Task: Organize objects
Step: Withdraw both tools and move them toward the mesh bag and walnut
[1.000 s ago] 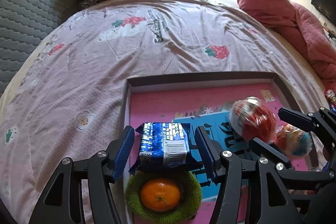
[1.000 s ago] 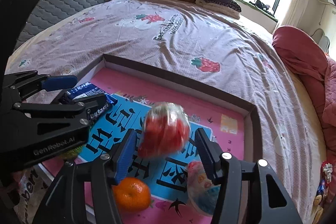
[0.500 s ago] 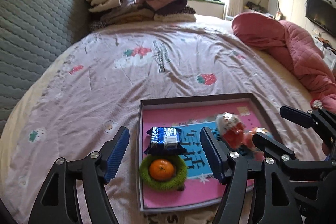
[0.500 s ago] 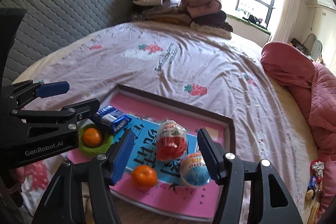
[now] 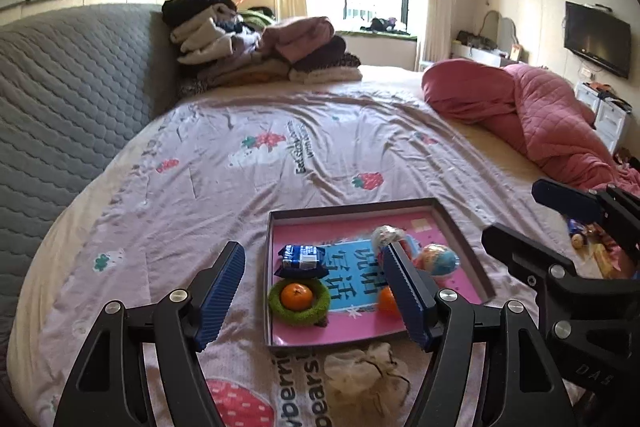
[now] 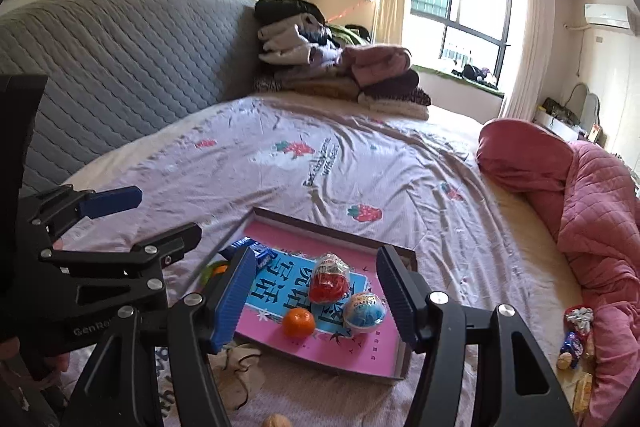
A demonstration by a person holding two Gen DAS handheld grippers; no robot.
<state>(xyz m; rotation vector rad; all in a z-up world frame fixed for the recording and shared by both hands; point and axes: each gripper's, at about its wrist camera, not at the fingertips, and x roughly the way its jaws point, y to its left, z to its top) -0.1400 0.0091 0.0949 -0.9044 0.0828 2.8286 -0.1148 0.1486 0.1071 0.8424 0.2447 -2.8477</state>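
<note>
A shallow tray (image 5: 360, 215) with a pink and blue printed floor lies on the bedspread. It holds a blue snack packet (image 5: 302, 259), an orange (image 5: 296, 295) nested in a green fuzzy ring (image 5: 280, 311), and a loose orange (image 6: 298, 321). A red-wrapped egg (image 6: 330, 281) and a blue-wrapped egg (image 6: 364, 311) lie there too. My left gripper (image 5: 314, 255) hovers above and short of the tray, open and empty. My right gripper (image 6: 316, 255) hangs likewise, open, with nothing between its fingers. Each gripper shows in the other's view: the right gripper (image 5: 516, 211) and the left gripper (image 6: 166, 213).
A cream fabric piece (image 5: 364, 371) lies just in front of the tray. Folded clothes (image 5: 260, 47) are stacked at the head of the bed by the grey padded headboard (image 5: 60, 99). A pink quilt (image 5: 540, 115) lies at the right, with loose snacks (image 6: 576, 331) beside it.
Both grippers have pulled up and back from the tray. The left jaws widened off the blue packet. The right jaws let the red egg go; it now lies on the tray.
</note>
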